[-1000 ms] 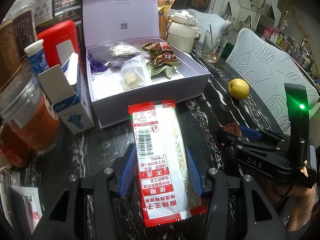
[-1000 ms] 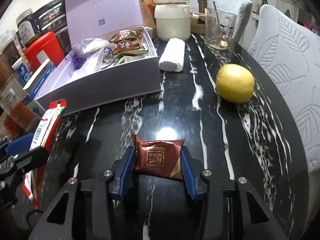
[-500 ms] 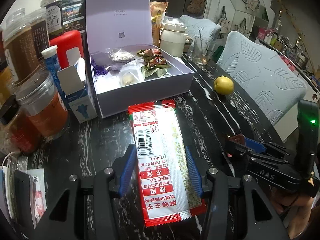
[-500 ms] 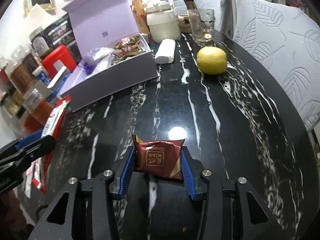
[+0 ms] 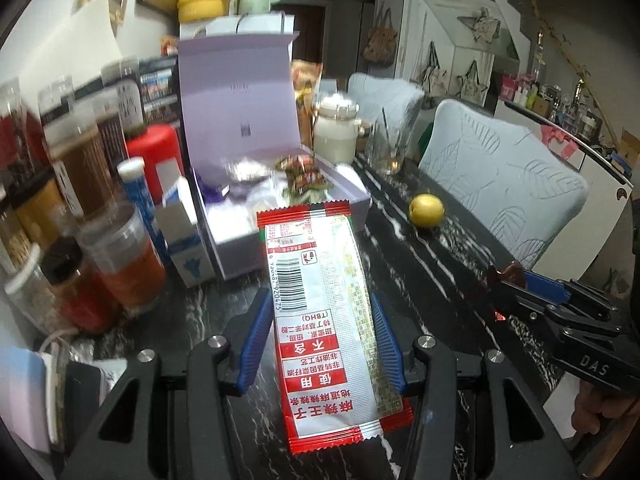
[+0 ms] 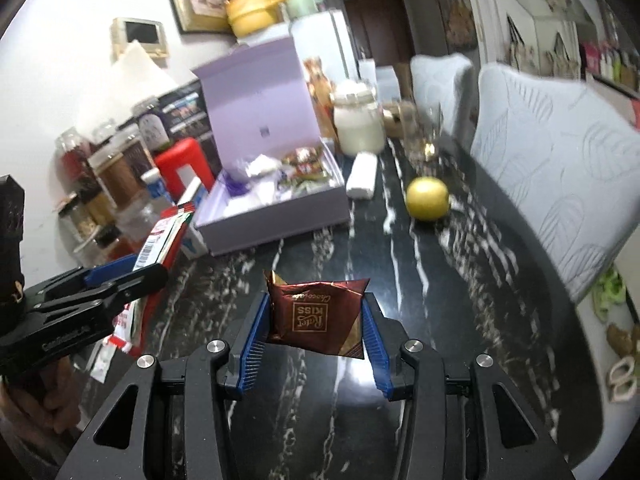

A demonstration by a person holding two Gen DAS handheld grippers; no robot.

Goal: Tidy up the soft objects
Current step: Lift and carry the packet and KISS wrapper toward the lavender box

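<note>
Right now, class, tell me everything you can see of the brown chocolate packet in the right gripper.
The brown chocolate packet is a small, glossy foil pillow pack with gold lettering and crimped, pointed corners. It sits upside down to the camera, slightly tilted, pinched at both sides by the right gripper, whose blue ribbed pads alone touch it, above the black marble table.

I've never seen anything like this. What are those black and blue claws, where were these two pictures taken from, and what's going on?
No robot here: a person holds a pair of hand-operated tongs in each hand, each carrying a camera that looks along its fingers. One picture is from the left tongs, shut on a long red and white snack packet. The other is from the right tongs, shut on a brown chocolate packet. Beyond them on the black marble table stand an open lilac box holding snacks, a yellow fruit and jars.
</note>
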